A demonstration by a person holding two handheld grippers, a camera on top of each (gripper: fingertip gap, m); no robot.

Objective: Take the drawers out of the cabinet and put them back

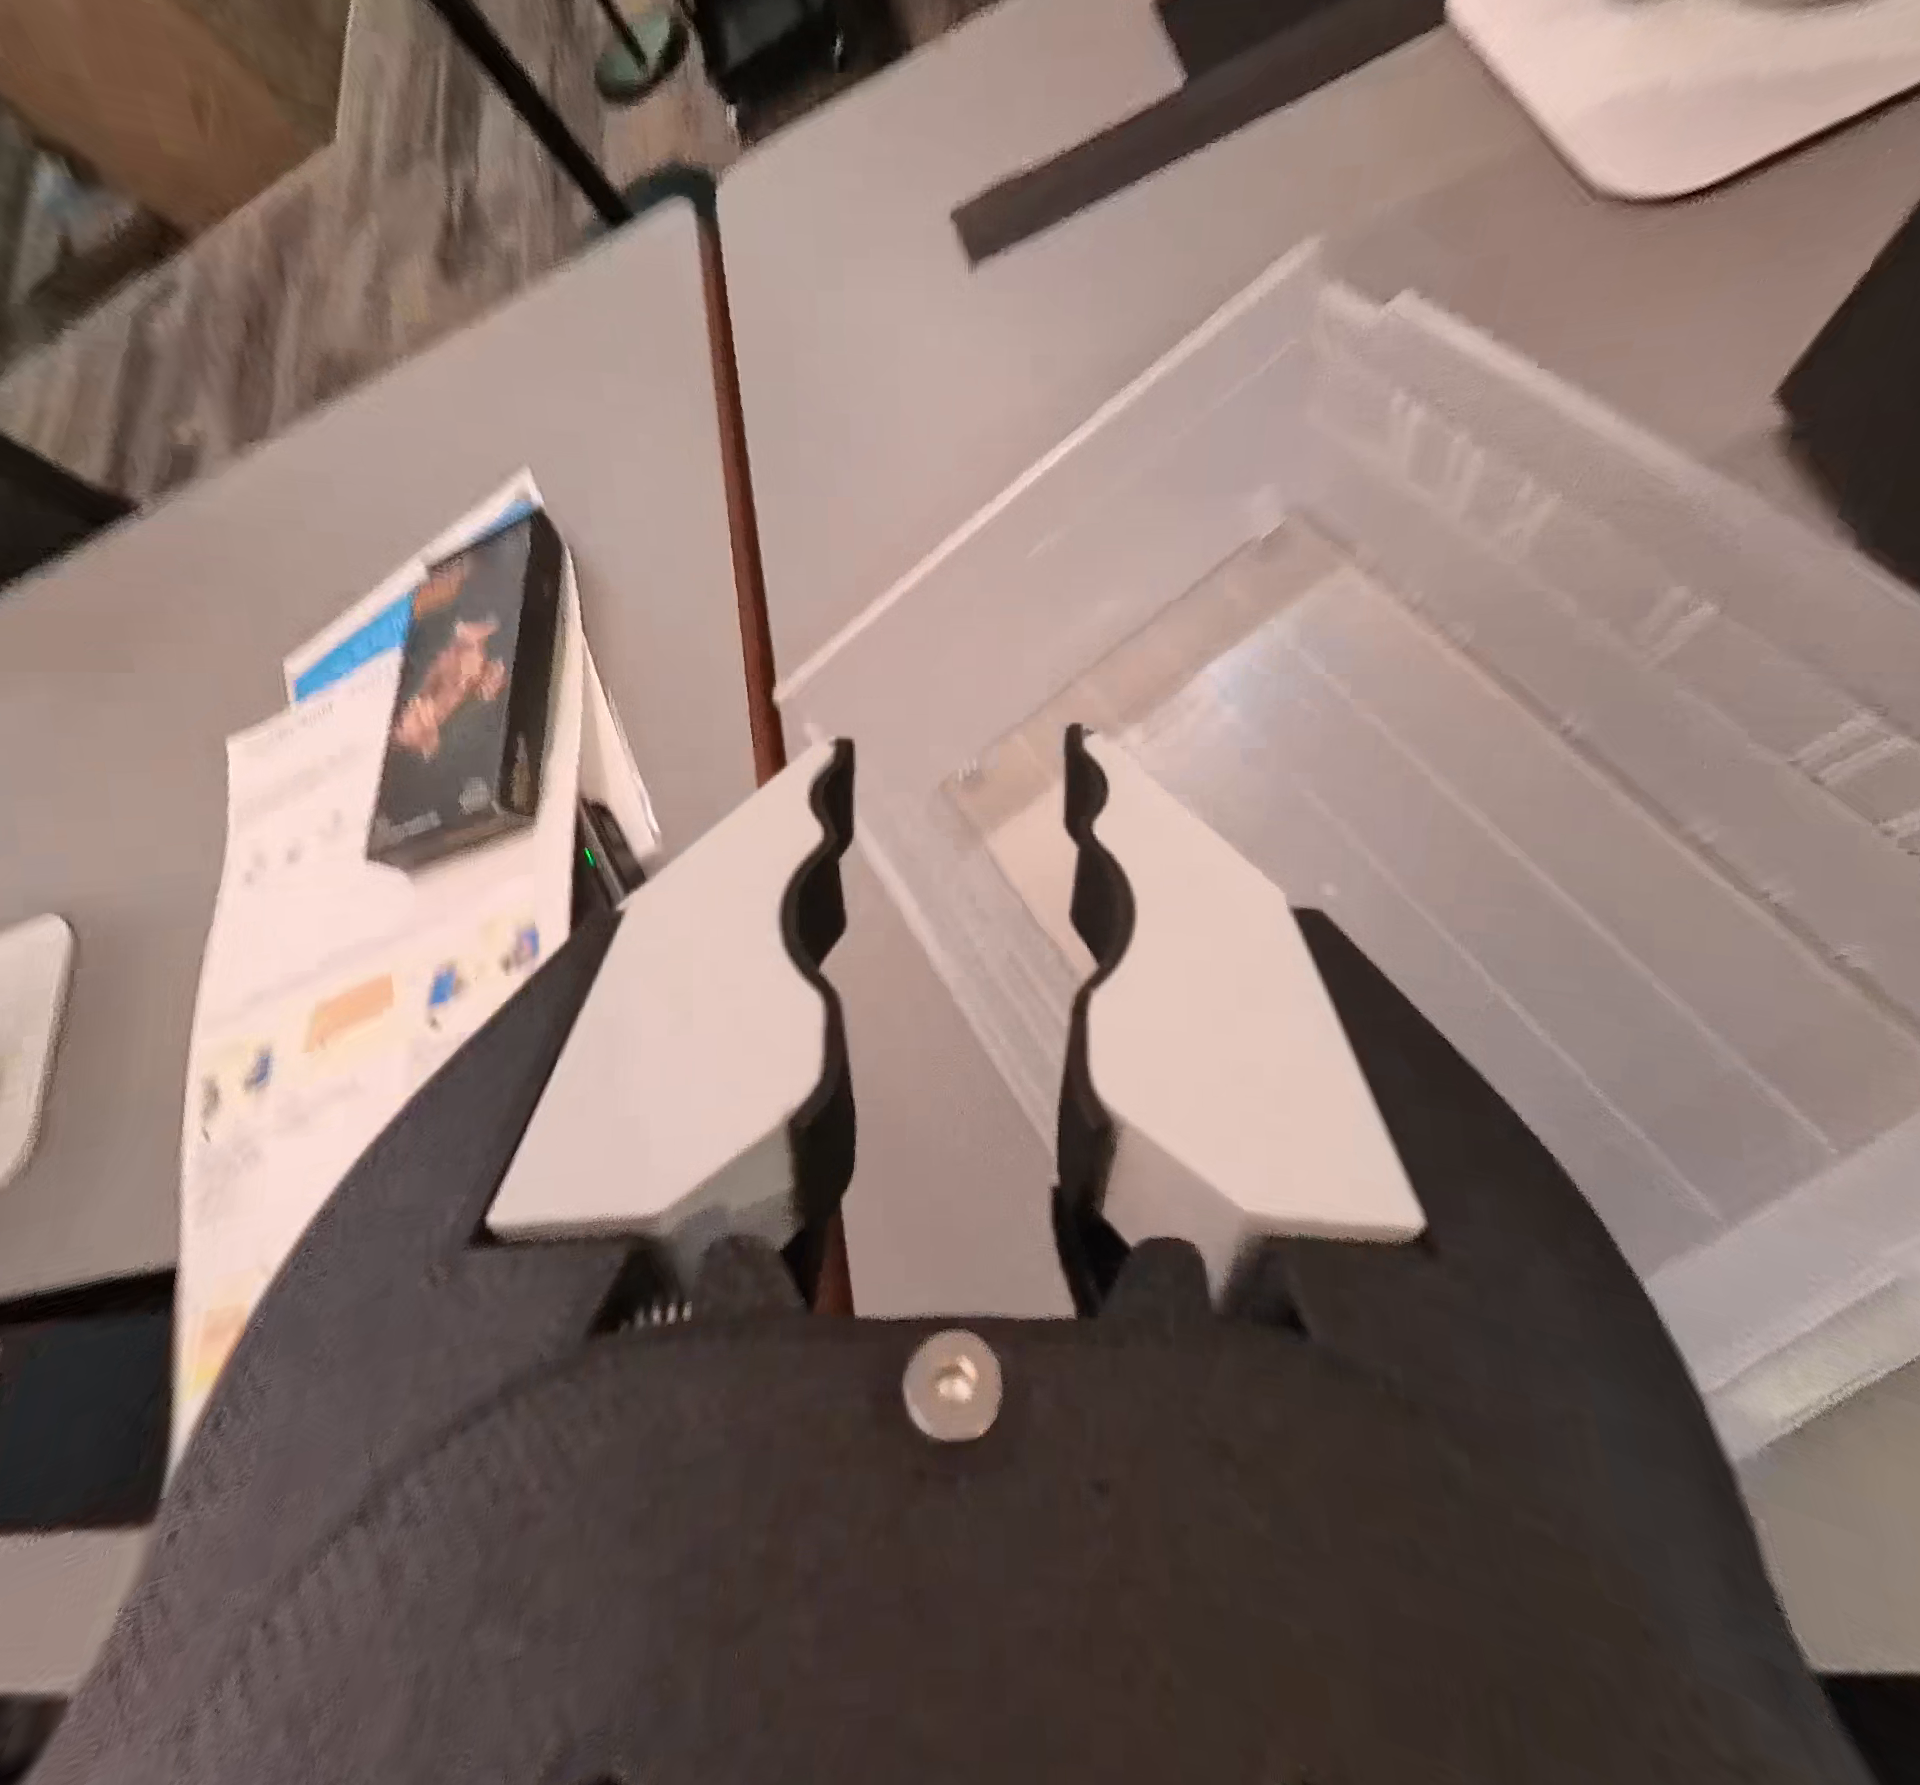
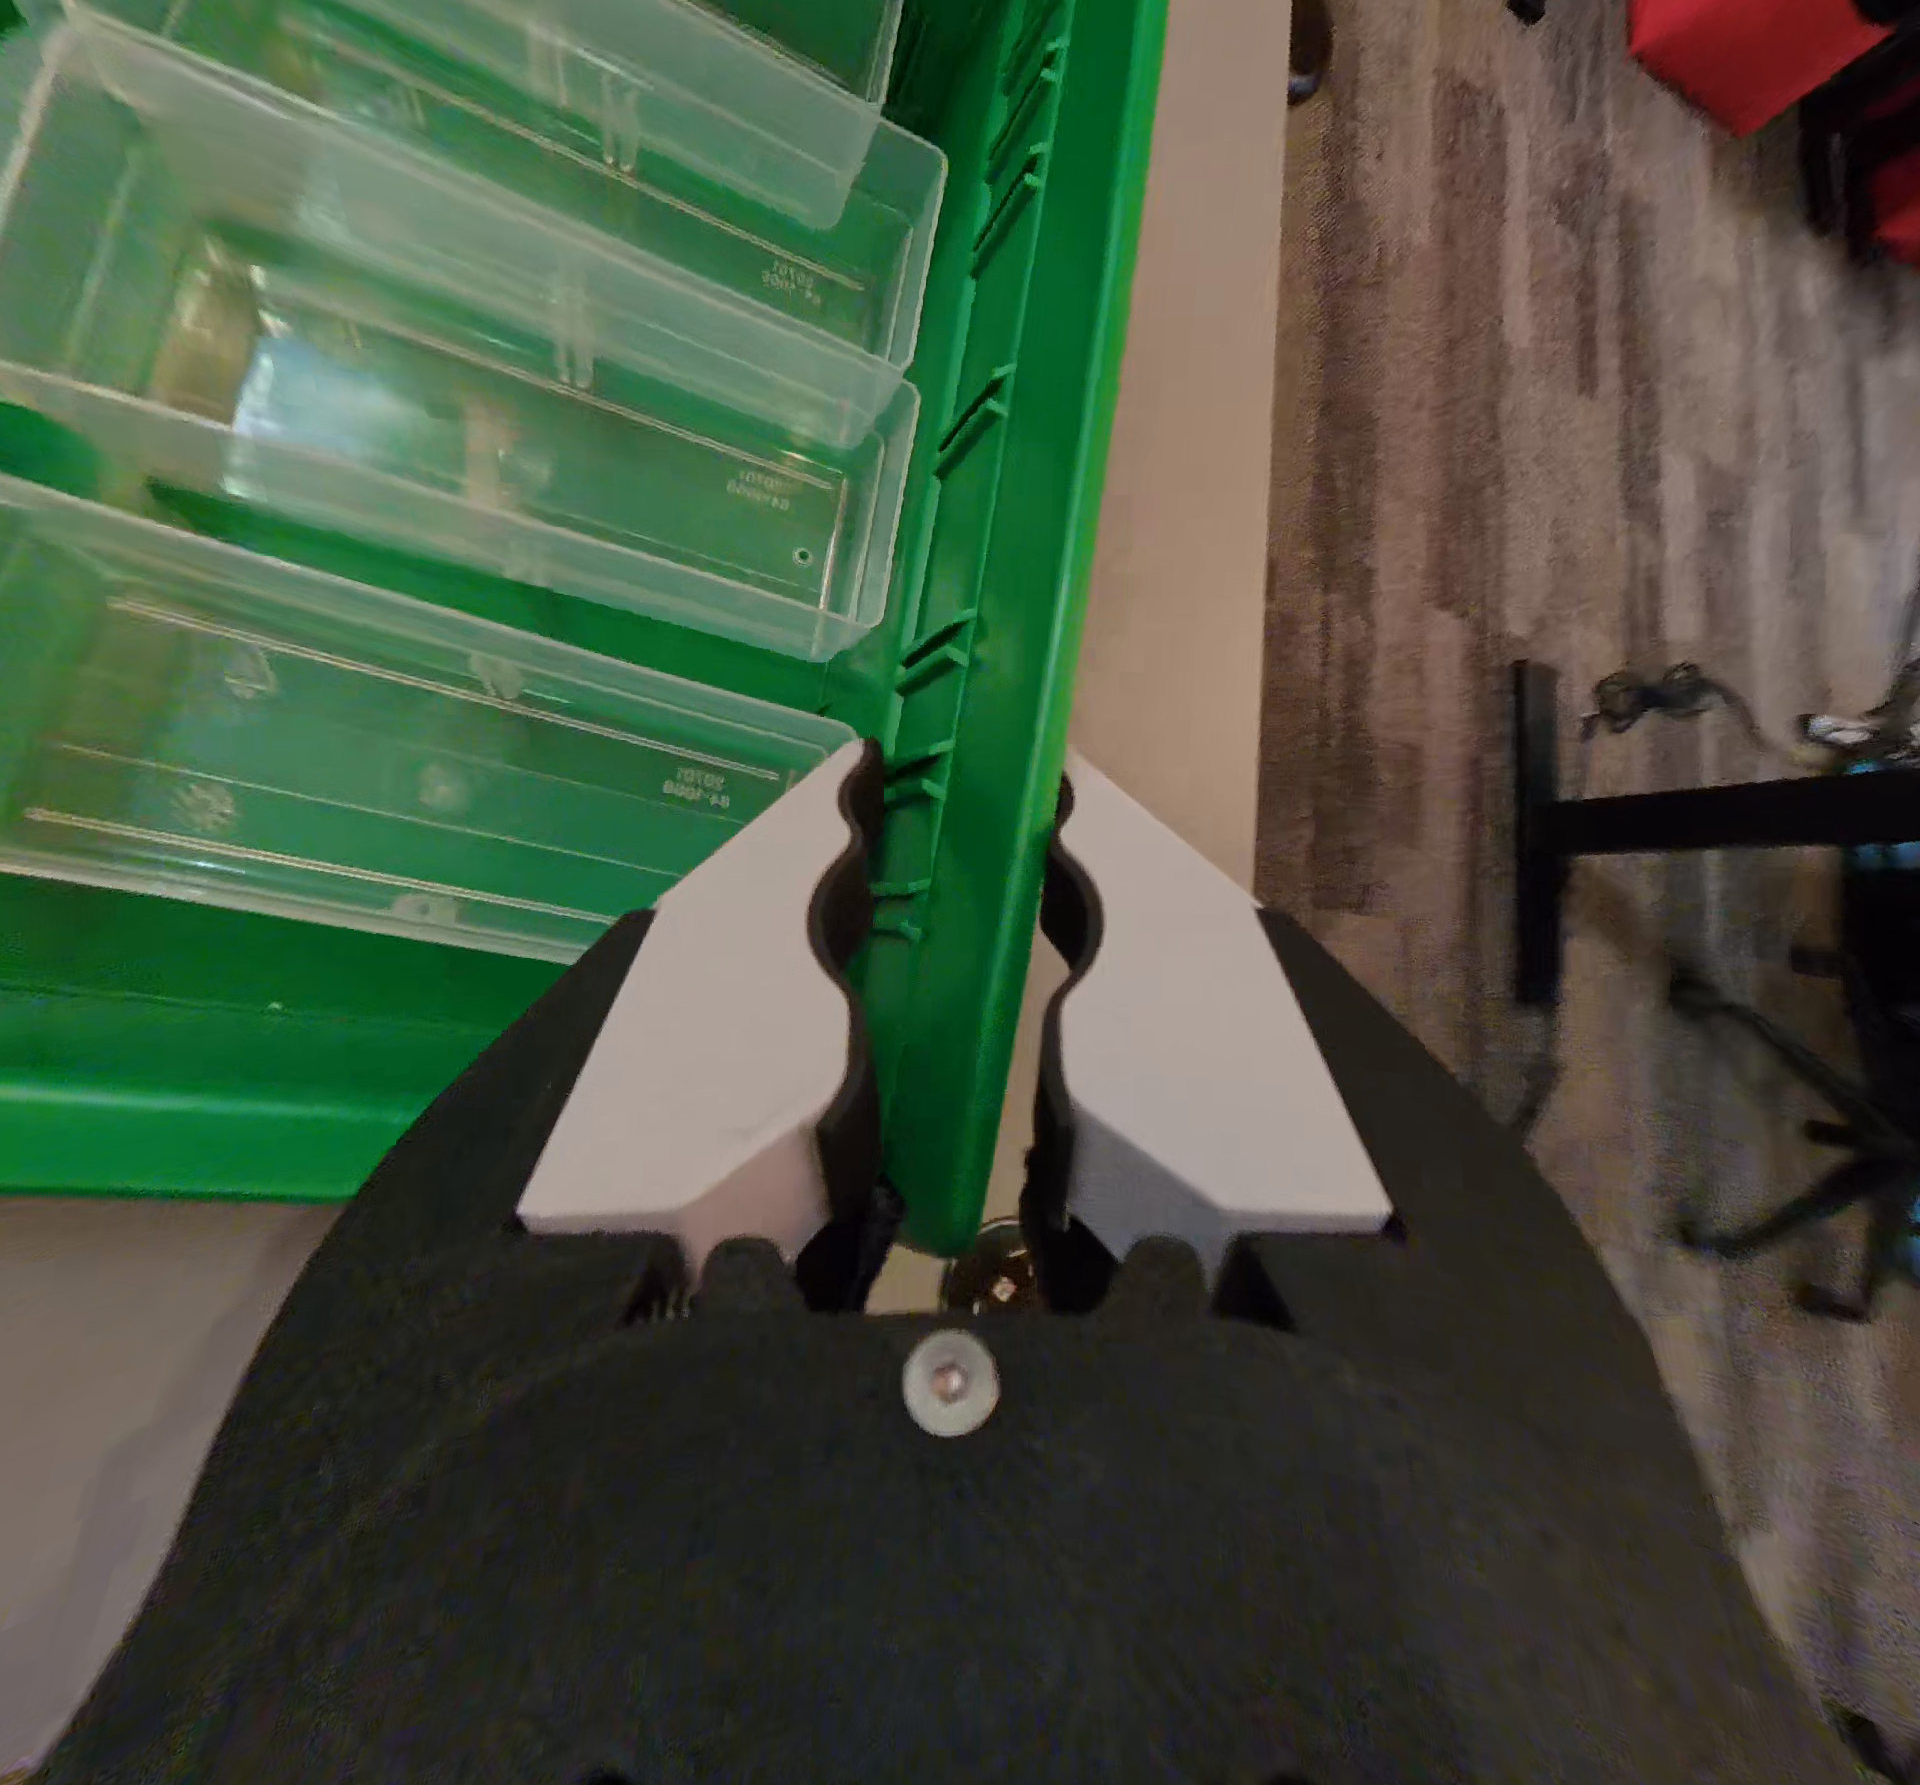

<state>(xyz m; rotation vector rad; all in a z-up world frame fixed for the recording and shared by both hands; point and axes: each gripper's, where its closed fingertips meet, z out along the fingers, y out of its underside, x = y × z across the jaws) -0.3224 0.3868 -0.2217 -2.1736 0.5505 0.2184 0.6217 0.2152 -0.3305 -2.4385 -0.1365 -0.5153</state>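
Note:
A clear plastic drawer (image 1: 1455, 800) lies open side up on the grey table (image 1: 883, 333) in the left wrist view. My left gripper (image 1: 961, 759) is open just above the drawer's near left corner, and the drawer's rim runs below the gap between the jaws. In the right wrist view my right gripper (image 2: 966, 779) is shut on the side wall of the green cabinet (image 2: 997, 385). Three clear drawers stick partly out of the cabinet: a far one (image 2: 468, 73), a middle one (image 2: 468, 405) and a near one (image 2: 364, 748).
A black box (image 1: 468, 696) lies on printed sheets left of my left gripper. A white object (image 1: 1662, 52) and a black block (image 1: 1860, 405) sit at the far right. The table edge runs beside the cabinet, with floor, black legs (image 2: 1538, 831) and a red bag (image 2: 1745, 0) beyond.

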